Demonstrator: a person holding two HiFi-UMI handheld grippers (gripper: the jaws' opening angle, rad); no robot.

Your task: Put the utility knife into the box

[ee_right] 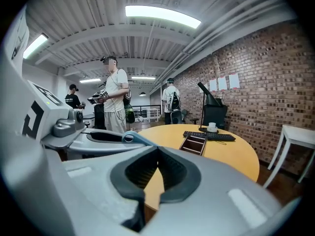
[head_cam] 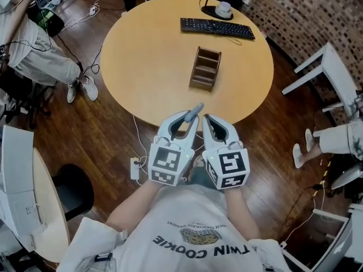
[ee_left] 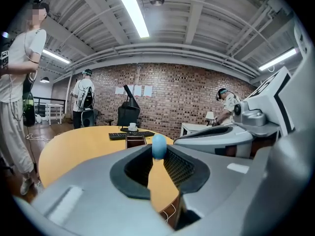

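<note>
Head view: both grippers hang over the floor at the 6 o'clock edge of the round table (head_cam: 147,55), side by side and nearly touching. The left gripper (head_cam: 191,117) is clamped narrowly on the utility knife (head_cam: 196,110), whose grey-blue end pokes past the jaw tips toward 1 o'clock. The right gripper (head_cam: 206,119) has its jaws drawn together with nothing in them. The wooden box (head_cam: 205,68) stands near the table's middle, at 12 o'clock from the grippers and well apart from them. A keyboard (head_cam: 217,28) lies beyond the box at its 12 o'clock.

Left gripper view: the jaws of the left gripper (ee_left: 157,154) pinch the utility knife (ee_left: 158,144) at their tips, and its rounded blue end stands up between them. The box (ee_left: 136,141) shows just at 10 o'clock of that end, far off on the table.

Right gripper view: the right gripper (ee_right: 158,149) has its tips meeting, empty. The knife (ee_right: 135,137) in the other gripper sits at 10 o'clock, and the box (ee_right: 194,142) at 3 o'clock.
</note>
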